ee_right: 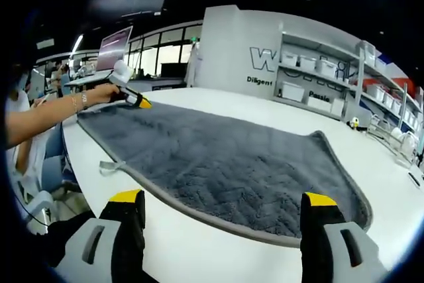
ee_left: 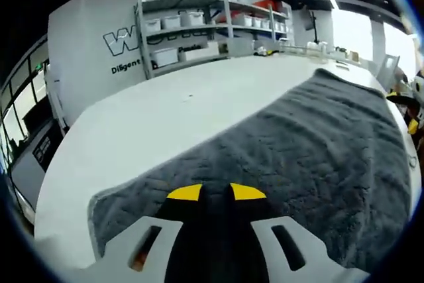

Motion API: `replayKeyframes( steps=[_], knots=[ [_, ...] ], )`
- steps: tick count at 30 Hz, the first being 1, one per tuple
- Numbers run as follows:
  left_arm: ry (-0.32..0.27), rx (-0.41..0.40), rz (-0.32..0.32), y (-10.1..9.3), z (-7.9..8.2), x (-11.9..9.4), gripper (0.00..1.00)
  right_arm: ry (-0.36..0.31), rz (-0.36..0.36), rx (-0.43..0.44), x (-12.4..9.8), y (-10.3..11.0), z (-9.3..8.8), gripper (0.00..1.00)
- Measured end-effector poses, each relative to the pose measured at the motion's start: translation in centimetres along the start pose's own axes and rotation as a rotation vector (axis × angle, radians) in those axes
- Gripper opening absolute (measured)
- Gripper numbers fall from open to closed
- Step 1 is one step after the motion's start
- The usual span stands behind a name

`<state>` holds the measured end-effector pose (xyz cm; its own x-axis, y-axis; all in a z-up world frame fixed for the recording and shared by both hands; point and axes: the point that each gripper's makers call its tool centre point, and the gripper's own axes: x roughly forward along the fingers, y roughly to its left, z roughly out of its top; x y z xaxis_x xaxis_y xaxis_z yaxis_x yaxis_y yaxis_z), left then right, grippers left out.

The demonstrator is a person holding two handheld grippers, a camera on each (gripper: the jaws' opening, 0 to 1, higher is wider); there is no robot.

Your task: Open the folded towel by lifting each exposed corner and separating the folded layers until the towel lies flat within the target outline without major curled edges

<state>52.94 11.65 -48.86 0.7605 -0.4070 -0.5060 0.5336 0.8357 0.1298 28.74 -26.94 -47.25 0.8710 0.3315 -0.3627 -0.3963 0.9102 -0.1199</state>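
Grey towel (ee_right: 225,164) flat on table (ee_right: 199,250) | left tongs (ee_left: 215,192) pinching towel | right tongs (ee_right: 222,207) wide open, empty

black tongs (ee_right: 222,220) with yellow tips, grey housings

Left gripper view: low at towel (ee_left: 298,144) corner; right gripper view faces across, seeing both.

The grey towel (ee_right: 225,164) is plush, rough-napped cloth with a zigzag weave; the white table (ee_right: 218,250) looks smooth and matt.
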Motion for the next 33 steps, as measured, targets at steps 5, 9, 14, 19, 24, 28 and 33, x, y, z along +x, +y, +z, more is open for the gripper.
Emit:
replayKeyframes(
  steps=[5,9,14,19,24,28,33],
  knots=[
    [0.003,0.001,0.01,0.4,0.1,0.3,0.14,-0.001,0.0,-0.001,0.0,0.1,0.2,0.99],
    [0.005,0.003,0.016,0.8,0.3,0.8,0.14,0.003,-0.002,-0.004,0.0,0.0,0.2,0.99],
    [0.004,-0.011,0.014,1.2,0.5,1.2,0.14,0.011,0.0,-0.007,0.0,0.1,-0.1,0.99],
    [0.008,-0.002,0.01,1.3,0.6,1.3,0.15,0.022,0.0,-0.005,0.2,0.1,-0.4,0.99],
    [0.01,-0.011,0.015,2.3,0.9,2.0,0.18,0.027,0.001,0.0,0.3,0.1,-0.5,0.99],
    [0.018,-0.008,0.024,2.8,1.2,2.5,0.18,0.023,0.0,0.002,0.3,0.1,-0.3,0.99],
    [0.024,0.032,0.043,2.8,1.4,2.7,0.18,0.029,-0.004,0.004,0.3,0.0,-0.5,0.99]
  ],
)
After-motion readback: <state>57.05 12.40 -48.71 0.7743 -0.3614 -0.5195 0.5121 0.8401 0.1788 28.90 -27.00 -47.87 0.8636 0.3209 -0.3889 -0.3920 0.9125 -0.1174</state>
